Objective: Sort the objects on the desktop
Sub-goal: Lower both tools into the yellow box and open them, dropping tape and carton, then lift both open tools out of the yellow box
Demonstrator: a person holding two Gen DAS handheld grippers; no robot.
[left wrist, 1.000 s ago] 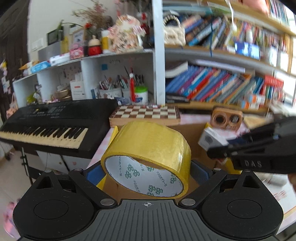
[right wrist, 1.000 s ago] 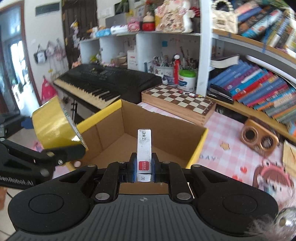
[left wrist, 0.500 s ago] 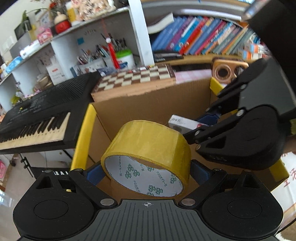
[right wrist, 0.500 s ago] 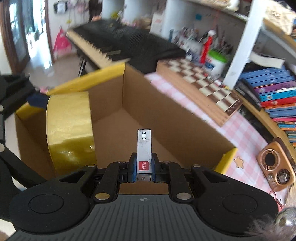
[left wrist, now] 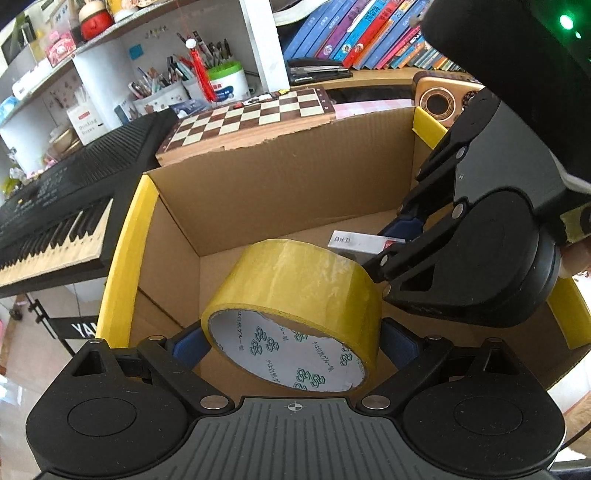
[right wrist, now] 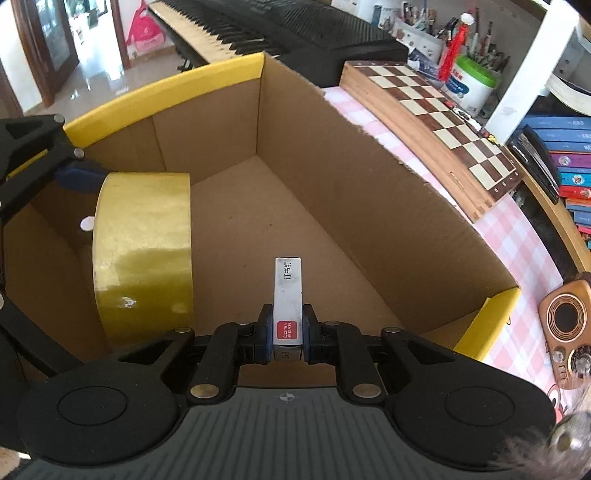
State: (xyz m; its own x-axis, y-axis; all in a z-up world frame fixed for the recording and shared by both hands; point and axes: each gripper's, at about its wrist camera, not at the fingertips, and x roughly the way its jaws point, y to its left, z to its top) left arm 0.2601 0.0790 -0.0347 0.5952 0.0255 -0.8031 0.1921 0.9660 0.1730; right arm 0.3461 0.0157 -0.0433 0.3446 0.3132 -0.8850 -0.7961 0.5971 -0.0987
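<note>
My left gripper (left wrist: 291, 341) is shut on a roll of yellow tape (left wrist: 295, 295) and holds it inside the open cardboard box (left wrist: 280, 184), above its floor. My right gripper (right wrist: 287, 338) is shut on a small white staple box (right wrist: 287, 291) with a red label, also held inside the cardboard box (right wrist: 332, 177). In the left wrist view the right gripper (left wrist: 402, 236) is close on the right with the staple box (left wrist: 360, 242) just behind the tape. In the right wrist view the tape (right wrist: 142, 251) and the left gripper's finger (right wrist: 79, 177) are at the left.
The box has yellow-taped rim edges (left wrist: 125, 266). A chessboard (left wrist: 251, 118) lies behind it, a black keyboard (left wrist: 55, 206) to its left, a small wooden radio (right wrist: 565, 328) to its right. Shelves with books (left wrist: 362, 33) and pen pots (left wrist: 225, 79) stand behind.
Both grippers have moved down and forward into the cardboard box, carrying the tape and the staple box. They are now side by side below the rim.
</note>
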